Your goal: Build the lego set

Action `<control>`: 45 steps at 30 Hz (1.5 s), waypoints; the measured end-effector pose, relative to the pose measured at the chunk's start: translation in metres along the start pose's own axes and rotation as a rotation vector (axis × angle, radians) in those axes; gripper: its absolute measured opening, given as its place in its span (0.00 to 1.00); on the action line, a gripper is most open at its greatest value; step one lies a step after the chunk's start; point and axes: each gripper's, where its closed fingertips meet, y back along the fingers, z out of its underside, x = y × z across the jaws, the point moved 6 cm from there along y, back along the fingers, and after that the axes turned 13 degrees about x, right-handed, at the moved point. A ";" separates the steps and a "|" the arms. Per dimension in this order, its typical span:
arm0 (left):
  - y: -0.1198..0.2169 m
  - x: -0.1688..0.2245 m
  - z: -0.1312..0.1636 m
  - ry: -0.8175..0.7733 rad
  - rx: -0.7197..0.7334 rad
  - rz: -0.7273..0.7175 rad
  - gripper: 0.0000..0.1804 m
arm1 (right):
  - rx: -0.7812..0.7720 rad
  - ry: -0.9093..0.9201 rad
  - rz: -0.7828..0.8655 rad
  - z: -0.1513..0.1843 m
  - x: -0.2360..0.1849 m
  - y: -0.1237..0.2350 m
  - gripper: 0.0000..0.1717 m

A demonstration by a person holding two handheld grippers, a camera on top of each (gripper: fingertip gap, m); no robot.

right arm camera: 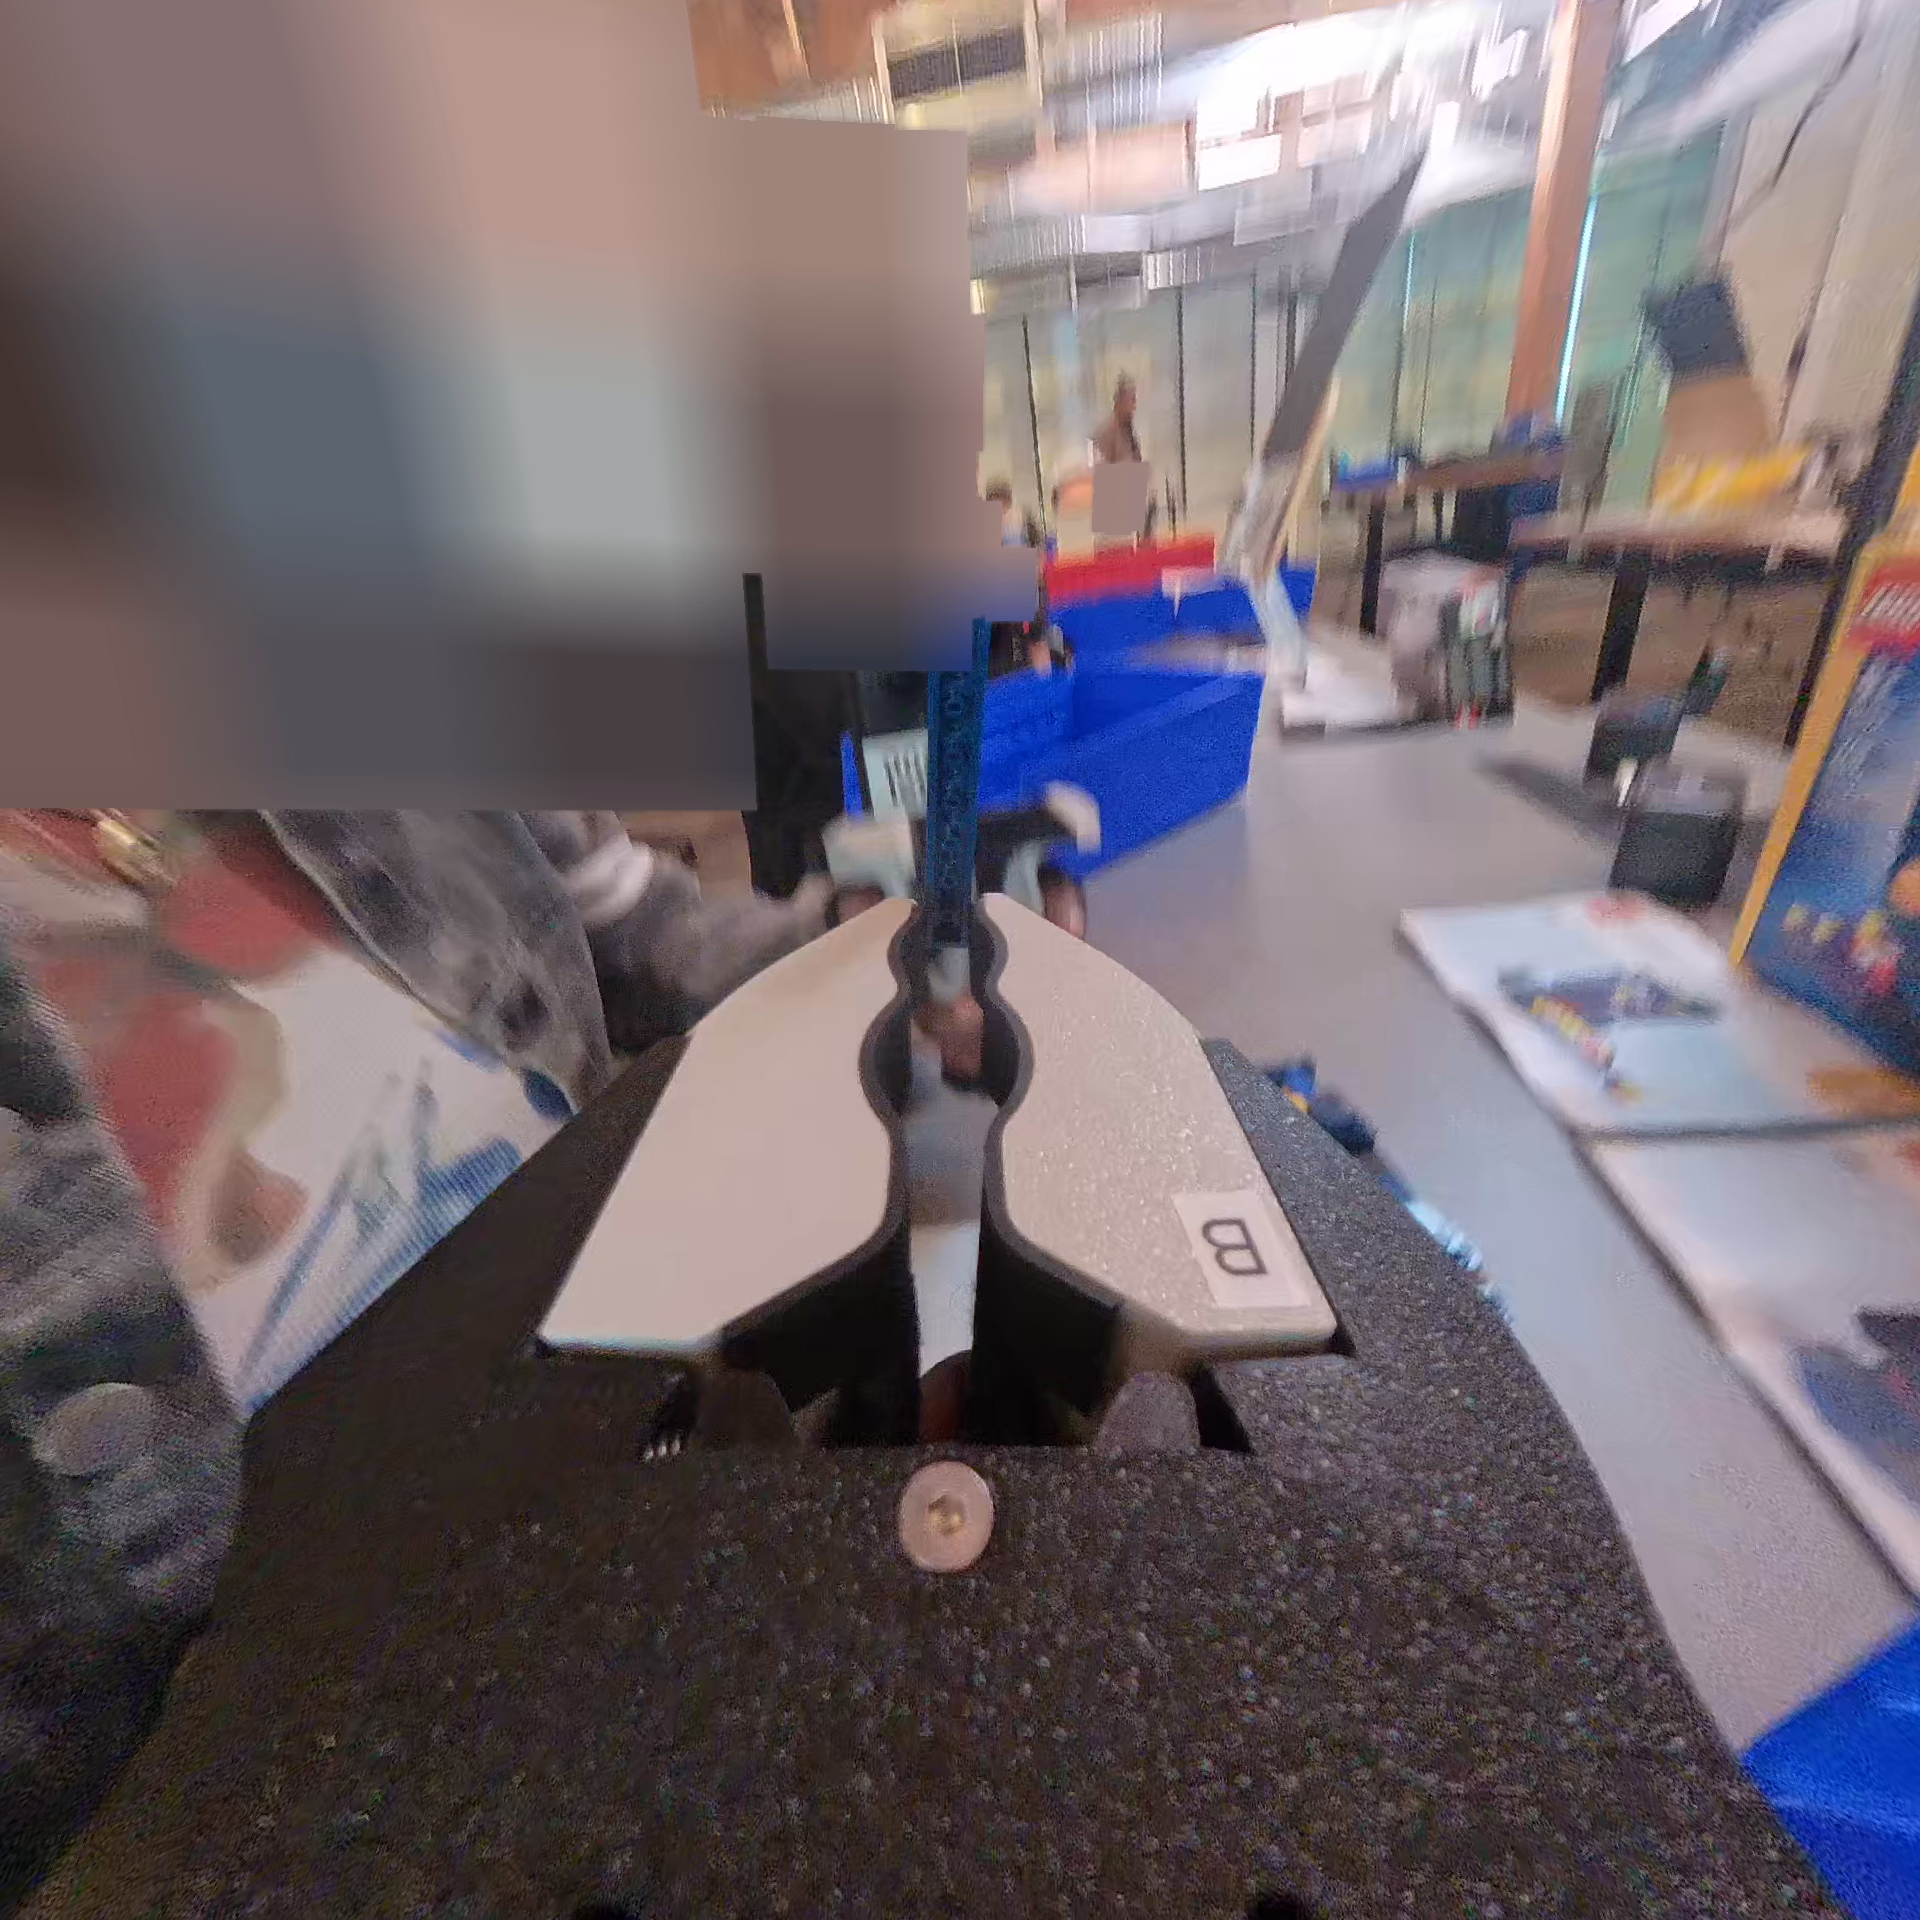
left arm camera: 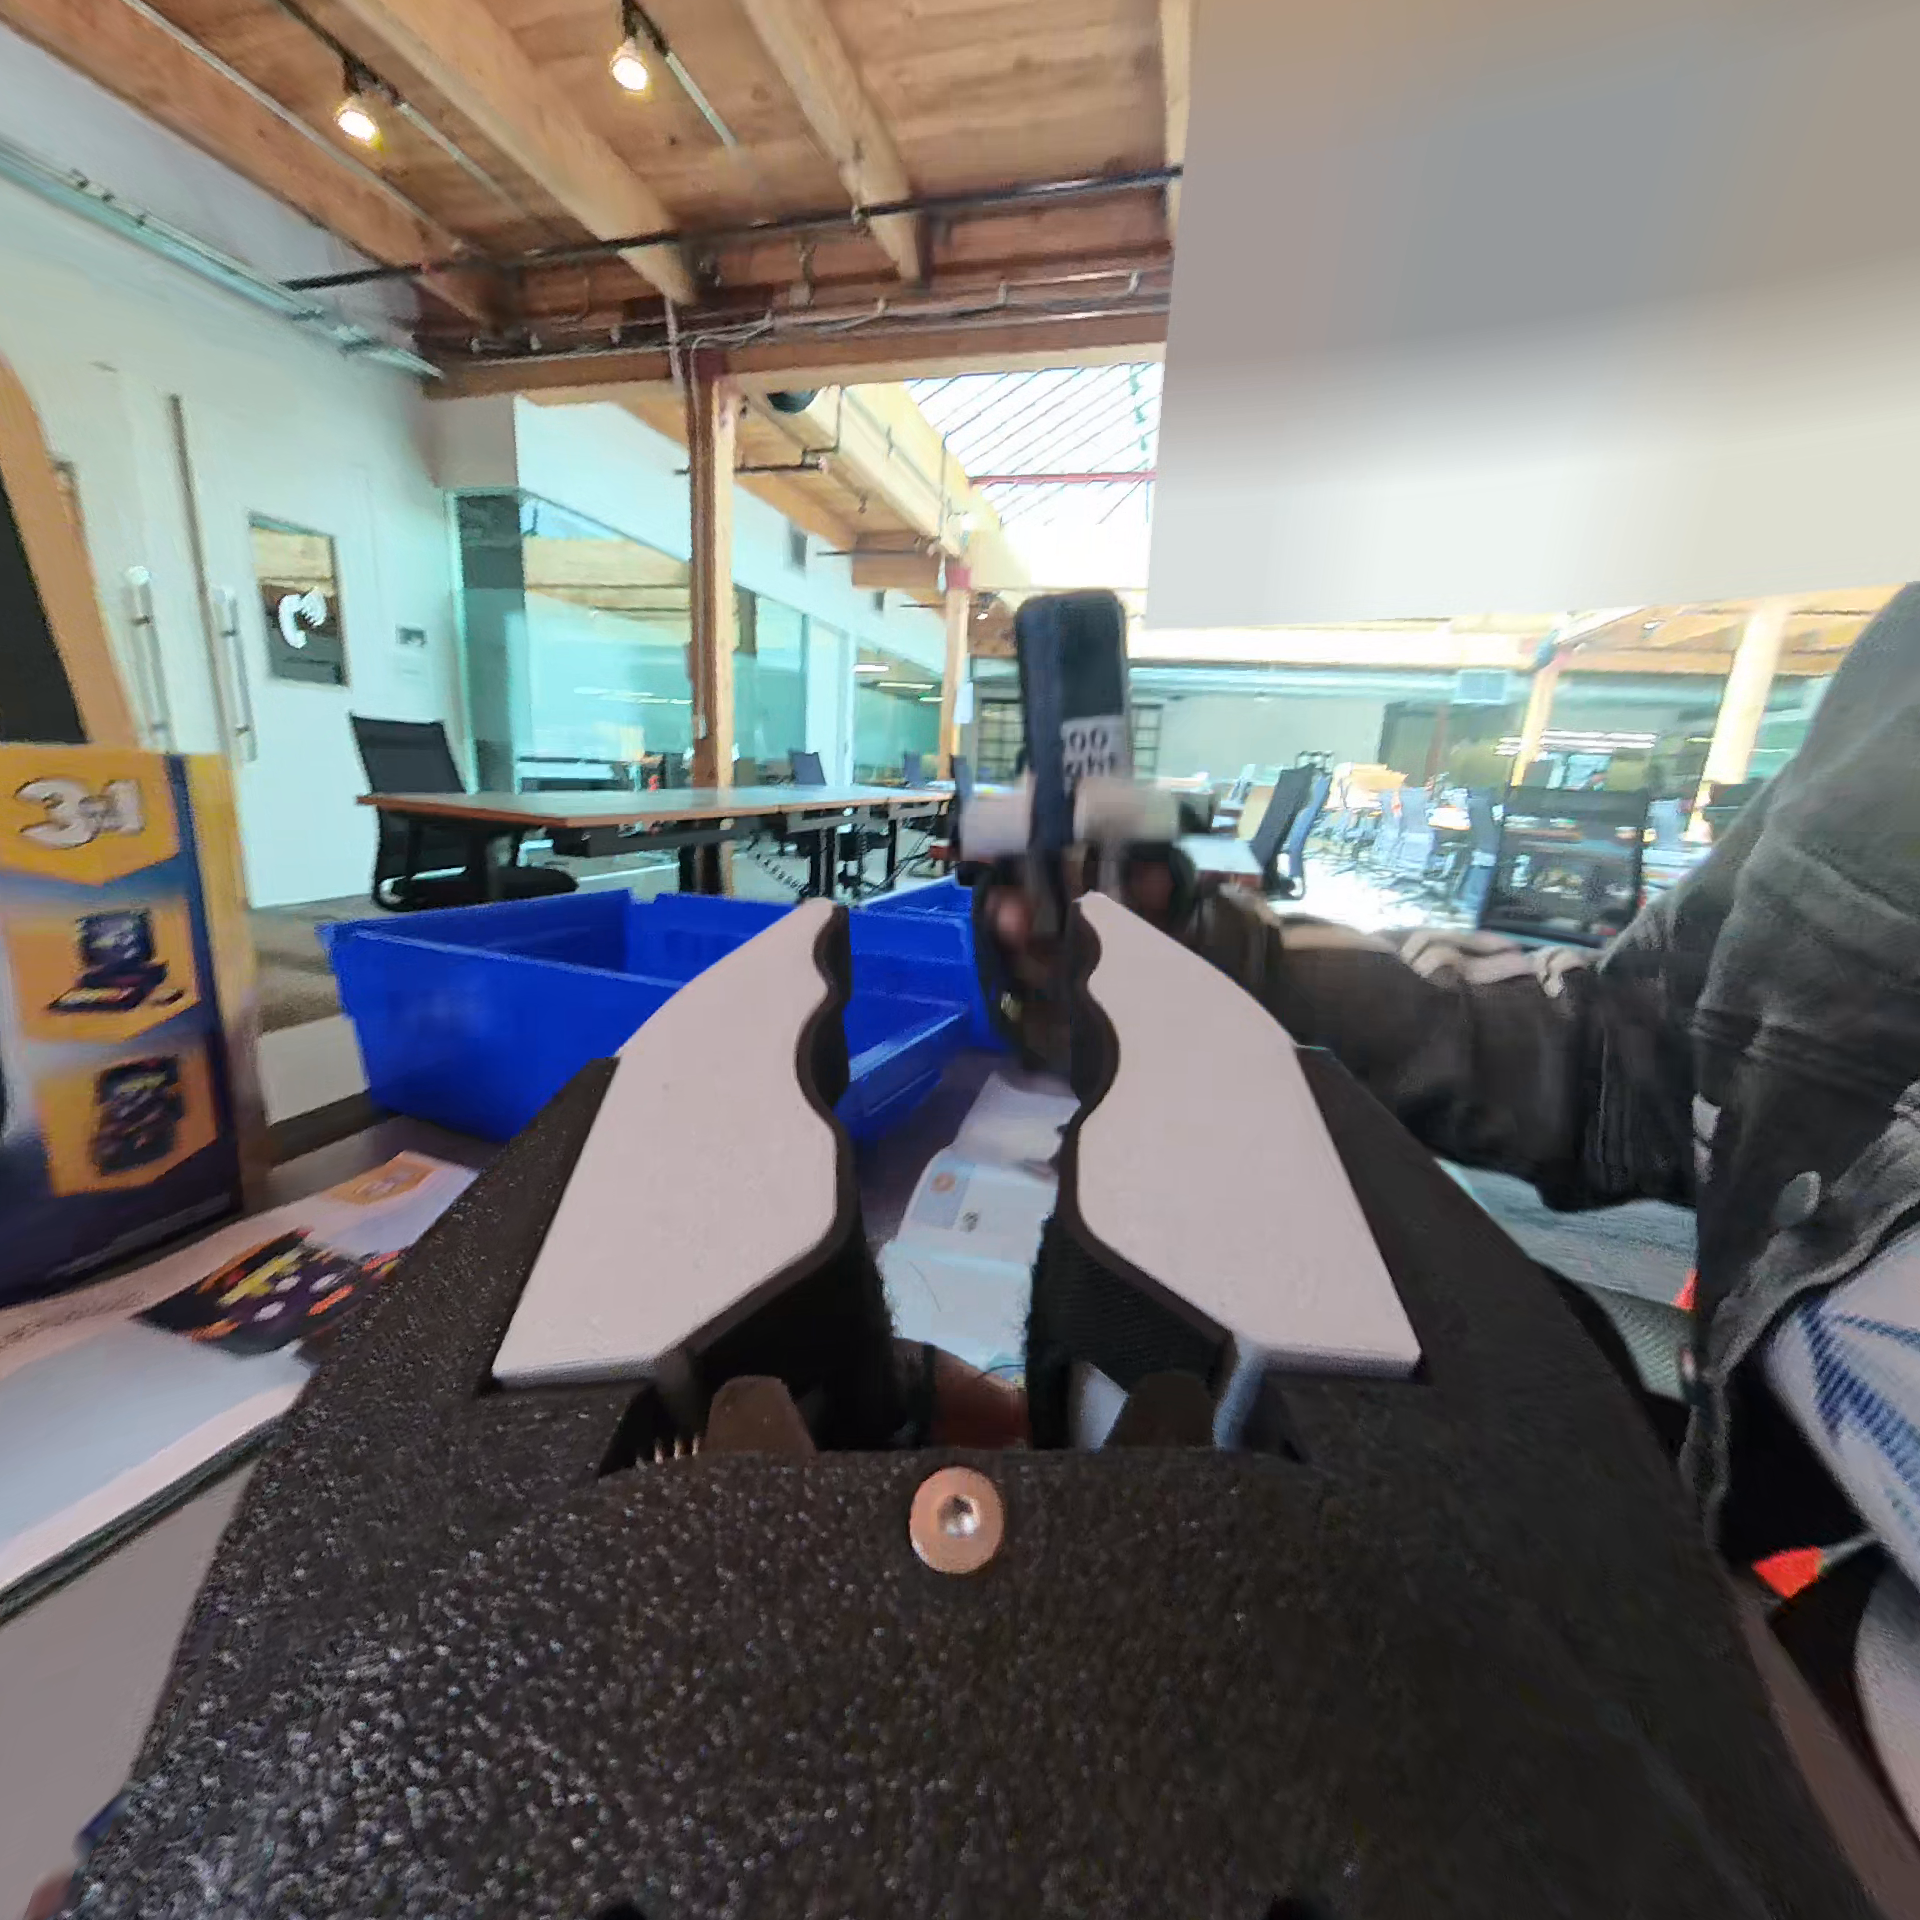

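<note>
My right gripper point(right arm camera: 948, 920) is shut on a thin blue plate point(right arm camera: 956, 790), seen edge-on and standing upright out of its fingertips. In the left wrist view the same plate point(left arm camera: 1070, 675) shows its dark blue face, held by the right gripper point(left arm camera: 1065, 821), which faces me. My left gripper point(left arm camera: 956, 914) is open, with nothing pressed between its pads; its tips are just short of the plate. In the right wrist view the left gripper point(right arm camera: 961, 842) has a white fingertip on either side of the plate, apart from it.
Blue plastic bins point(left arm camera: 499, 997) stand behind on the grey table point(right arm camera: 1351, 935). A toy box point(left arm camera: 114, 987) and an open booklet point(left arm camera: 260, 1278) lie at the left. Another box point(right arm camera: 1849, 831) and booklets point(right arm camera: 1558, 997) show in the right wrist view. A person's dark sleeve point(left arm camera: 1507, 1039) reaches in. Across from one pair of fingers to the other is roughly 6 centimeters.
</note>
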 end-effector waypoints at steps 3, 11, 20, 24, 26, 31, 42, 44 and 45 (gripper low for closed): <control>-0.005 0.011 0.002 0.014 -0.018 0.044 0.20 | -0.130 -0.016 -0.005 0.040 -0.010 -0.018 0.04; -0.006 0.024 0.014 0.036 -0.138 0.139 0.08 | -0.187 0.000 -0.006 0.061 -0.012 -0.036 0.04; 0.009 0.014 0.039 -0.346 -0.616 0.188 0.04 | -0.402 0.212 0.116 0.035 -0.012 -0.007 0.11; 0.012 0.020 0.059 -0.459 -0.764 0.238 0.04 | -0.663 0.339 0.110 0.046 -0.022 -0.015 0.11; 0.013 0.020 0.064 -0.472 -0.792 0.246 0.04 | -0.769 0.352 0.121 0.060 -0.020 -0.017 0.11; 0.014 0.019 0.067 -0.460 -0.810 0.242 0.04 | -0.860 0.417 0.131 0.075 -0.014 -0.017 0.05; 0.021 -0.013 0.018 -0.399 -0.557 0.061 0.10 | -0.475 0.256 0.215 0.034 0.011 0.014 0.05; 0.026 -0.023 0.003 -0.354 -0.485 0.000 0.10 | -0.419 0.235 0.223 0.031 0.015 0.018 0.04; 0.029 -0.028 -0.002 -0.332 -0.466 -0.020 0.10 | -0.417 0.232 0.224 0.033 0.017 0.018 0.04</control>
